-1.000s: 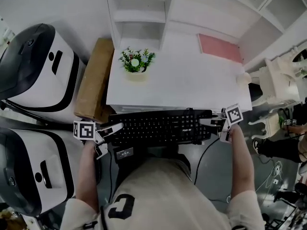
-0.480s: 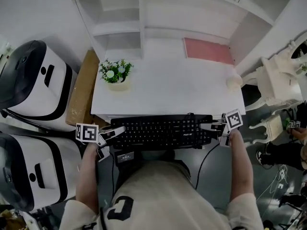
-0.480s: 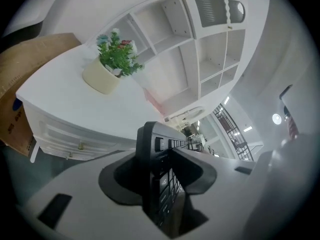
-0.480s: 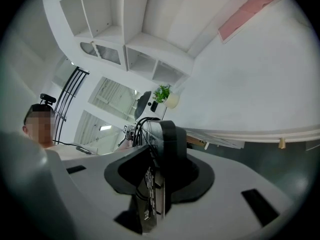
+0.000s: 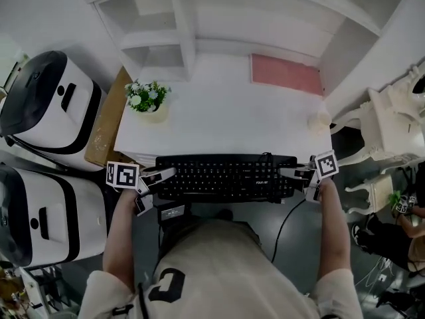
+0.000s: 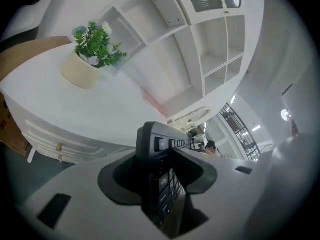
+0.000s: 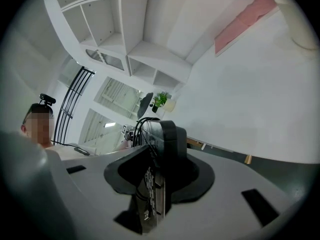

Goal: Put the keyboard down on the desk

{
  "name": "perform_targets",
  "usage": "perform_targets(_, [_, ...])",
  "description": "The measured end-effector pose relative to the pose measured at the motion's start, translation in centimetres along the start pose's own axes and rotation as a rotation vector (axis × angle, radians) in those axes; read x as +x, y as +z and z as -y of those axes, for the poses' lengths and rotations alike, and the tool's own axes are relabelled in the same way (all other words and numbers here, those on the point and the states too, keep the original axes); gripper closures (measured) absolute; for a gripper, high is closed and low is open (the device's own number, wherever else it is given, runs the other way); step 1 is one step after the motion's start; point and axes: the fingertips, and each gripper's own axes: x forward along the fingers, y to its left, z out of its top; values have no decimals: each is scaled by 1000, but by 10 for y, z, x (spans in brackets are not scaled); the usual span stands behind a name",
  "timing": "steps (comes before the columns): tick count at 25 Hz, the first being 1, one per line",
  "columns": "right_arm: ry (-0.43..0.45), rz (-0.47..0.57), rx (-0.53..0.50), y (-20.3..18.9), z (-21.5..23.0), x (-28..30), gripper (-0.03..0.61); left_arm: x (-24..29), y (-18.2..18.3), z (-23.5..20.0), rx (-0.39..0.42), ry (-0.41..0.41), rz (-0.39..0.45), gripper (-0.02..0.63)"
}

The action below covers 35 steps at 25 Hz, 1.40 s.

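Left tool (image 5: 161,175) and right tool (image 5: 287,173) each clamp one end of the black plastic keyboard (image 5: 226,177), held aloft at the near edge of the white surface (image 5: 232,121); setting it down looks left to do

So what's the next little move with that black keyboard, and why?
Probably carry it forward a little, level, before lowering it. The black rectangular keyboard is clamped at its ends by the left gripper and the right gripper. It seems to hang at the front edge of the white desk, mostly over the person's lap. Bare desk top lies just ahead.
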Motion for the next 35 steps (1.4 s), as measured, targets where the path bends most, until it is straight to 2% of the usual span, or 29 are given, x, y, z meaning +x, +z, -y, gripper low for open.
perform_targets(6, [23,8,-6,2,8,-15,436,13,1,10,10,48,8,423])
perform_targets(15, [2,72,-4,18,19,-28,433,34,34,6,62,122,-22,399])
perform_targets(23, [-41,96,-25,20,5,-28,433,32,41,4,88,104,-26,393])
perform_targets(35, [-158,75,-31,26,-1,-30,425,42,36,-16,65,88,26,380])
